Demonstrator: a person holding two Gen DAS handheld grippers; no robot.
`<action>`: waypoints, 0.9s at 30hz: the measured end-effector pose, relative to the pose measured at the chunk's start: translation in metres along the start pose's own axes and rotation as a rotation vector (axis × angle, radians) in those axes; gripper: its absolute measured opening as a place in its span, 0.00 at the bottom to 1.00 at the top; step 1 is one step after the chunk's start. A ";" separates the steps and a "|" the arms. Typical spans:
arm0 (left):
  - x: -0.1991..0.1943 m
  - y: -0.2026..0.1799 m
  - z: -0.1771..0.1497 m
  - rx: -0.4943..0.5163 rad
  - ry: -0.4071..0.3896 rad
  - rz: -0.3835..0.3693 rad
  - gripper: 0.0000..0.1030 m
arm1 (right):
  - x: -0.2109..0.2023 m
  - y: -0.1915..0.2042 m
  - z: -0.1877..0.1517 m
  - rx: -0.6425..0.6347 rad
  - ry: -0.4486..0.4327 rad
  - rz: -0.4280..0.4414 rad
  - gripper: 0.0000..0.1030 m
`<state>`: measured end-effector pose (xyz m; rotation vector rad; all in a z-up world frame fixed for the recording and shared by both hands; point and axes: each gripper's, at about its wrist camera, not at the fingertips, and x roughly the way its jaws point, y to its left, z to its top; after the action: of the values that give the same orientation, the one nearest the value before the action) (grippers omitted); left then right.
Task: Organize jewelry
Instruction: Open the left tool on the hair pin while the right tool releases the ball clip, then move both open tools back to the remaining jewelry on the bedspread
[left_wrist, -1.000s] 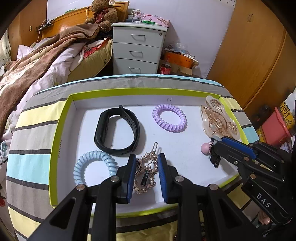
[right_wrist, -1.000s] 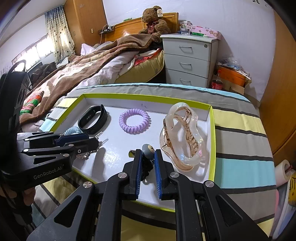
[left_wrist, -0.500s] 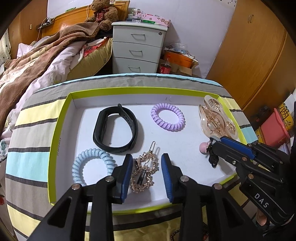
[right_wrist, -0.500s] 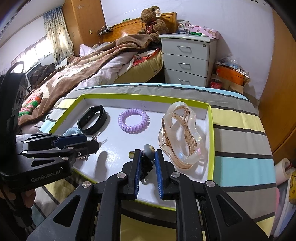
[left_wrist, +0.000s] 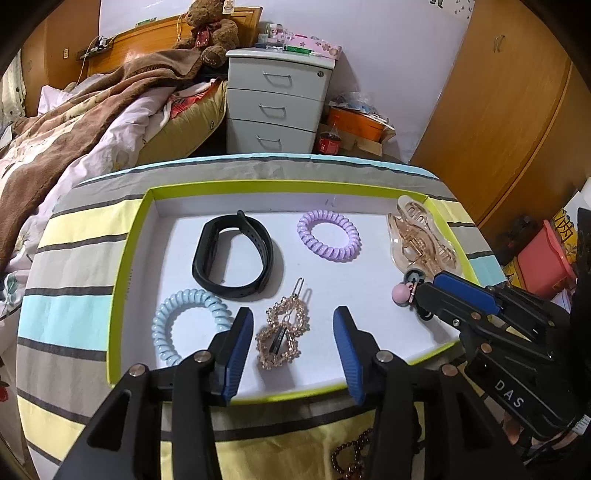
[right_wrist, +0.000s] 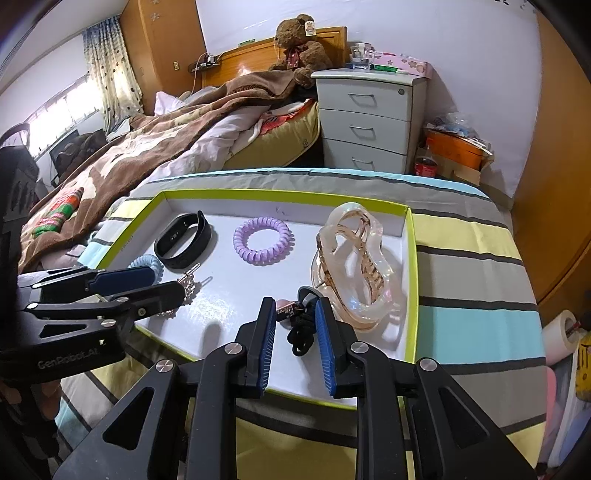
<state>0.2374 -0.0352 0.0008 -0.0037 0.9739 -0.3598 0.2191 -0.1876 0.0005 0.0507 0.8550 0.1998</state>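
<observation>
Bedside, over the tray (left_wrist: 129, 258), your left tongs (left_wrist: 293, 343) and right tongs (right_wrist: 295, 332) are opening to release clip (left_wrist: 282, 338) and tie (right_wrist: 301, 334).

Two coil hair ties (left_wrist: 328, 235) (left_wrist: 184, 322), one wristband (left_wrist: 232, 256), one claw clip (left_wrist: 419, 236), one hairpin (left_wrist: 283, 332).

A home bedroom: unmade bed (right_wrist: 155, 147), teddy bear (right_wrist: 301, 46), nightstand (right_wrist: 369, 118).
</observation>
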 end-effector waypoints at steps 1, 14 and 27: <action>-0.003 -0.001 -0.001 0.003 -0.007 0.000 0.48 | -0.002 0.000 0.000 0.001 -0.003 0.002 0.22; -0.053 -0.013 -0.021 0.024 -0.087 0.018 0.56 | -0.043 0.010 -0.009 0.010 -0.067 0.013 0.23; -0.099 -0.013 -0.057 0.013 -0.150 0.024 0.60 | -0.087 0.025 -0.031 0.007 -0.128 0.028 0.23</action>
<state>0.1370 -0.0090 0.0505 -0.0071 0.8222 -0.3387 0.1367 -0.1812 0.0482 0.0809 0.7277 0.2177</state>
